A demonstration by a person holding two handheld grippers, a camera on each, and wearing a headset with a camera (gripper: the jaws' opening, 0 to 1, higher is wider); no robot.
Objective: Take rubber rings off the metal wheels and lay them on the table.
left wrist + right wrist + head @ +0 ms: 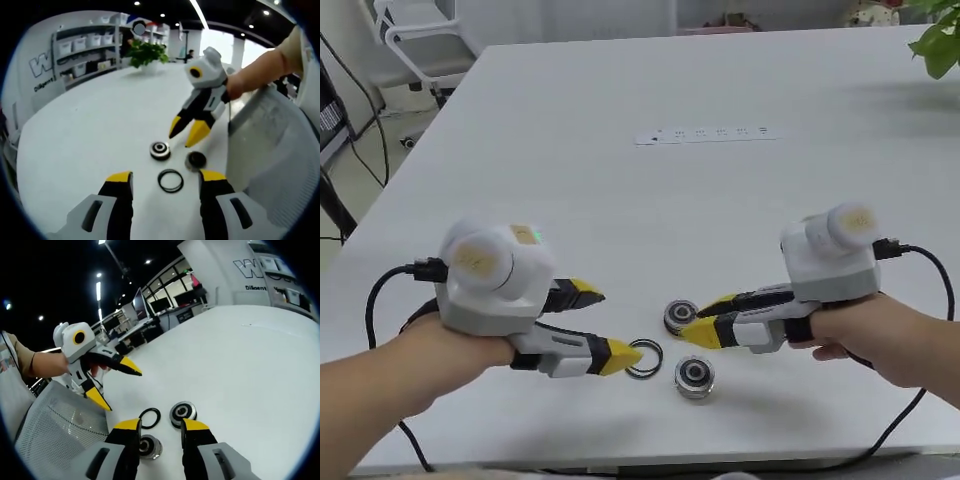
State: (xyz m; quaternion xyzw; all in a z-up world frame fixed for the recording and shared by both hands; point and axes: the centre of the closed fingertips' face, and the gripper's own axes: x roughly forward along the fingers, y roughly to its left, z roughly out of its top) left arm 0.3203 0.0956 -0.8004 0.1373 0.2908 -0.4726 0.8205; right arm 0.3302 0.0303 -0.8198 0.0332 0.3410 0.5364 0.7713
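Note:
A loose black rubber ring lies flat on the white table. Two small metal wheels sit by it: one with a dark rim farther out, one that looks silver-rimmed nearer the table's front edge. My left gripper is open, its lower tip right beside the ring. In the left gripper view the ring lies on the table between its open tips. My right gripper is open and holds nothing, its tips close to the dark-rimmed wheel. The silver-looking wheel lies below its left jaw.
A white power strip lies mid-table, farther out. A potted plant stands at the far right corner and an office chair beyond the far left edge. Cables trail from both grippers over the front edge of the table.

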